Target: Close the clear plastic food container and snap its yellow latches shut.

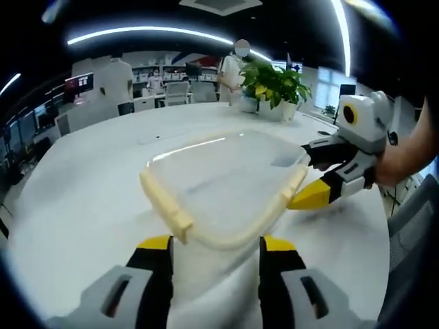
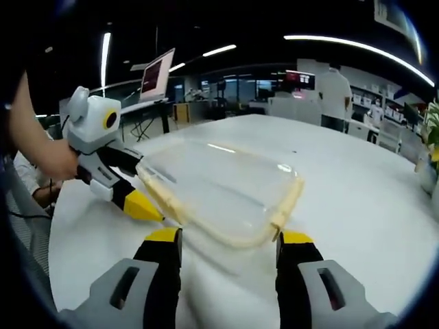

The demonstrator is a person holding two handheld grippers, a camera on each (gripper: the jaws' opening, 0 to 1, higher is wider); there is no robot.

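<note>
The clear plastic container point(image 1: 226, 175) lies on the white table point(image 1: 82, 192), its lid on top and pale yellow latches point(image 1: 166, 205) along its sides. My left gripper point(image 1: 216, 248) is open, and the container's near edge sits between its yellow-tipped jaws. The right gripper point(image 1: 302, 175) reaches in from the right, jaws apart around the far latch. In the right gripper view the same container point(image 2: 219, 181) lies ahead of my open right gripper point(image 2: 230, 241), with the left gripper point(image 2: 147, 188) straddling its left edge. I cannot tell whether the latches are snapped down.
A potted plant point(image 1: 274, 86) stands at the table's far side. People point(image 1: 116, 75) stand by desks and chairs beyond. A person's hand point(image 2: 51, 161) holds the left gripper. A monitor point(image 2: 156, 75) sits on a stand in the background.
</note>
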